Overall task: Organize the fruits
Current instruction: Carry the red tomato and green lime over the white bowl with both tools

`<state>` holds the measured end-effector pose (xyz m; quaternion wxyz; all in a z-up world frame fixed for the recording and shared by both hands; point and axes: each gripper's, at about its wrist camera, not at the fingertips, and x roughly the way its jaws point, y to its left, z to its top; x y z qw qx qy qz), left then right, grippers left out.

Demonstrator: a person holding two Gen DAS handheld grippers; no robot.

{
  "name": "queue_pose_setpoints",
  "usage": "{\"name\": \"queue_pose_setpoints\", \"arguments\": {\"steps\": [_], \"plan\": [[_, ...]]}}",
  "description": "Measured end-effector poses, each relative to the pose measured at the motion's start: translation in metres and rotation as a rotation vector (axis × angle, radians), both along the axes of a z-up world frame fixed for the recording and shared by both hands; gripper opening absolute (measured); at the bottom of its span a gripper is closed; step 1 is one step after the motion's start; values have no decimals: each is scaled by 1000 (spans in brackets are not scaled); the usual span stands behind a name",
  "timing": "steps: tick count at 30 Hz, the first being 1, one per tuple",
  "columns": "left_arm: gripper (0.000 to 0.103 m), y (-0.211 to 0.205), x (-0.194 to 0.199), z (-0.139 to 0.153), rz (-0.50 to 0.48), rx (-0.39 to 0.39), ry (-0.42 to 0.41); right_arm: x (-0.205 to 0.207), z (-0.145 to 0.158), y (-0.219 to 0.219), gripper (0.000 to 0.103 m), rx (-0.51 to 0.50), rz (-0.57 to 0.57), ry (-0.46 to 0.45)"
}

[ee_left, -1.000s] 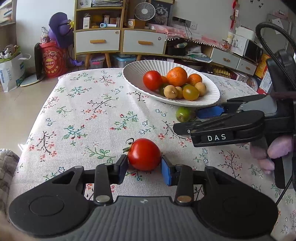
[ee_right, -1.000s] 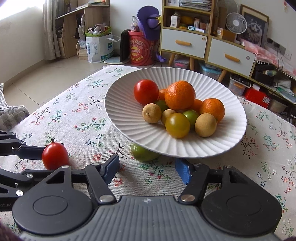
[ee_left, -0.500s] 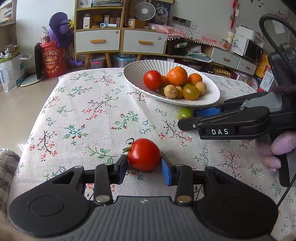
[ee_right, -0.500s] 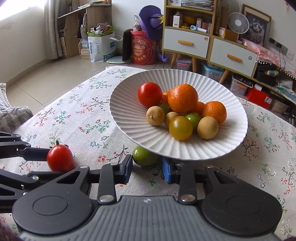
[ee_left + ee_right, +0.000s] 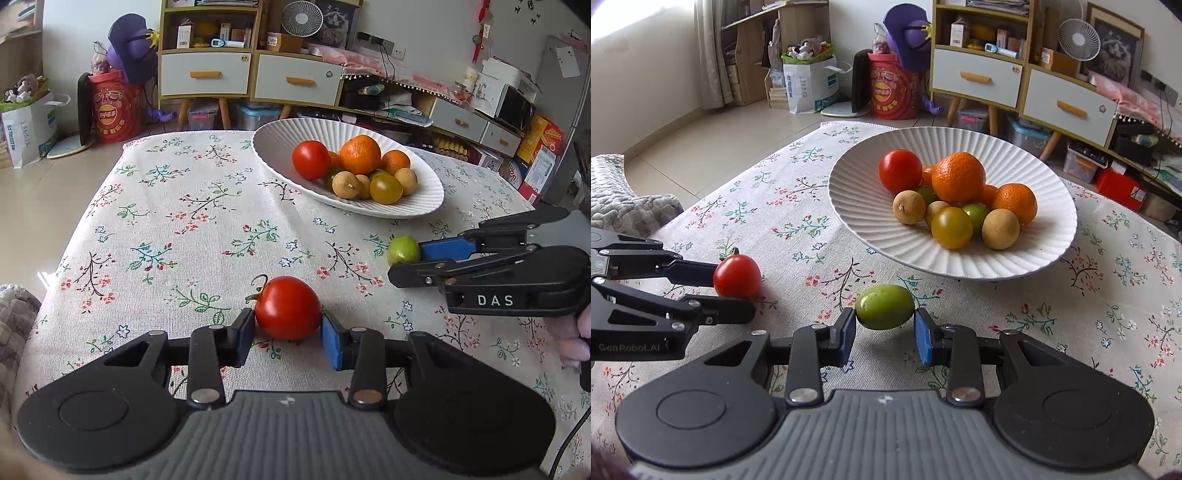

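We had the left gripper [image 5: 287, 334] clamped on the tomato [image 5: 288, 308]; the right gripper [image 5: 885, 334], jaws just closed, gripped the green fruit [image 5: 885, 306], both bound for the bowl [image 5: 864, 192].

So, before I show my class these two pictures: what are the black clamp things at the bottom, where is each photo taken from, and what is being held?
No robot here: a person holds a two-finger gripper in each hand, each carrying a camera that looks along its fingers. One picture comes from the left gripper, which grips a red tomato. The other comes from the right gripper, whose jaws have just been closing and now pinch a small green fruit. Each gripper also shows from the side in the other's picture. On the floral tablecloth stands a ribbed white bowl already holding oranges, another tomato and small yellow, green and brown fruits.
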<state>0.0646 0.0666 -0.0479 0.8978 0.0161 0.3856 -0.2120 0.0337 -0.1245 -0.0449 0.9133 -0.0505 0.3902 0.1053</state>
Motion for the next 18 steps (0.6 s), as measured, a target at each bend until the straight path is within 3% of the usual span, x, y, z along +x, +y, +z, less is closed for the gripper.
{"name": "queue_pose_setpoints", "arguments": {"steps": [18], "plan": [[32, -33, -7, 16, -25, -9, -20, -25, 12, -40, 31, 33, -44, -33]]}}
